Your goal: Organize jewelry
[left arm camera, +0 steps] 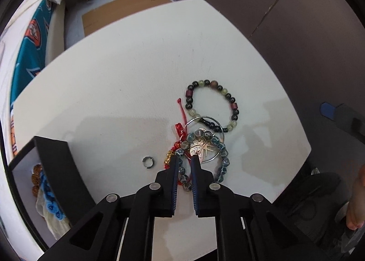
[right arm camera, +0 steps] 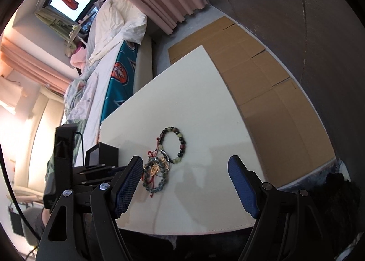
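A pile of jewelry lies on the white table [left arm camera: 127, 83]. My left gripper [left arm camera: 184, 158] is shut on the blue-green bead bracelet [left arm camera: 222, 158], its fingers around the bracelet's left side. A silver hoop with a gold pendant [left arm camera: 203, 146] and a red cord with gold beads [left arm camera: 176, 142] lie tangled with it. A dark bead bracelet [left arm camera: 213, 103] lies just beyond. A small silver ring [left arm camera: 148, 161] lies to the left. My right gripper [right arm camera: 186, 165] is open and empty, above the table's near edge, with the pile [right arm camera: 157, 173] beside its left finger.
A black jewelry box [left arm camera: 57, 169] stands at the table's left, holding brown and blue beads [left arm camera: 43, 181]. It also shows in the right wrist view [right arm camera: 102, 152]. A bed [right arm camera: 107, 67] lies left of the table. Flat cardboard [right arm camera: 262, 92] covers the floor beyond.
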{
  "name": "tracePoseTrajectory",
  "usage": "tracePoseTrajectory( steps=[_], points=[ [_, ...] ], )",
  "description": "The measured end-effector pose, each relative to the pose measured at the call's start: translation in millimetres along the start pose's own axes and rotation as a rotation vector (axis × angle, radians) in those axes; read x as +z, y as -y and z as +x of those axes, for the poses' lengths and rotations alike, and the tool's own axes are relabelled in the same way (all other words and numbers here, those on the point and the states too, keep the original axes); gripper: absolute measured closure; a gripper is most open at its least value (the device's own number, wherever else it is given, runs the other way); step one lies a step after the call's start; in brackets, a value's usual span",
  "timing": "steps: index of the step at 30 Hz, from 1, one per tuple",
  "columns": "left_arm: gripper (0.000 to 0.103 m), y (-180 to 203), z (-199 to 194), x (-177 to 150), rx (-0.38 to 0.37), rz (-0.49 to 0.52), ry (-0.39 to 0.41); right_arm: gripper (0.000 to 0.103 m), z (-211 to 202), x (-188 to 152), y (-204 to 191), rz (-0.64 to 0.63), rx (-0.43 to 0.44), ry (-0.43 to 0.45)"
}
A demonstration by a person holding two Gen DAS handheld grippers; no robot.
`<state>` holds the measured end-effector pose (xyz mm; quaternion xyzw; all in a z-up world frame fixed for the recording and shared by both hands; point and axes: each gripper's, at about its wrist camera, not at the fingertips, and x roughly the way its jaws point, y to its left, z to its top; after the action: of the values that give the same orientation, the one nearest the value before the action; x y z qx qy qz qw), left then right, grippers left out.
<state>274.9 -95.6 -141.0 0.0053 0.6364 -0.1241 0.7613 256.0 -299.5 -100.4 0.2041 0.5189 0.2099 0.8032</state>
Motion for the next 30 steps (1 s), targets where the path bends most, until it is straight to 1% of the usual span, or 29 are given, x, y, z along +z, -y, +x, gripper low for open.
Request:
tracePoseTrajectory(
  steps=[3, 6, 9, 11, 12, 15, 20, 23, 25, 30],
  points=[
    [0.092, 0, 8, 0, 0.009, -0.001, -0.026, 0.026, -1, 0, 2, 0.003, -0.002, 0.003],
    [0.092, 1, 8, 0, 0.029, 0.000, -0.026, 0.026, -1, 0, 0, 0.000, -0.002, 0.004],
    [0.092, 2, 11, -2, 0.066, 0.015, -0.043, 0.026, 0, 0, -3, -0.003, -0.002, 0.002],
    [0.092, 5, 17, -2, 0.063, 0.012, -0.074, 0.026, 2, -1, -5, -0.008, -0.005, -0.001],
    [0.092, 7, 17, -3, 0.070, 0.005, -0.058, 0.026, 2, -1, -7, -0.013, -0.004, -0.001],
    [0.092, 17, 18, -3, 0.113, 0.041, -0.044, 0.026, 5, -2, -11, -0.024, -0.010, -0.008],
    [0.093, 13, 12, -3, 0.063, 0.026, -0.014, 0.026, 12, -4, -20, -0.044, -0.017, -0.017],
    [0.093, 13, -9, -11, 0.010, 0.037, 0.038, 0.026, 17, -4, -23, -0.051, -0.016, -0.029],
    [0.093, 12, -28, -12, -0.006, 0.042, 0.082, 0.026, 20, -5, -25, -0.051, -0.016, -0.034],
    [0.093, 13, -66, -14, -0.040, 0.046, 0.153, 0.026, 26, -5, -32, -0.054, -0.017, -0.033]
  ],
)
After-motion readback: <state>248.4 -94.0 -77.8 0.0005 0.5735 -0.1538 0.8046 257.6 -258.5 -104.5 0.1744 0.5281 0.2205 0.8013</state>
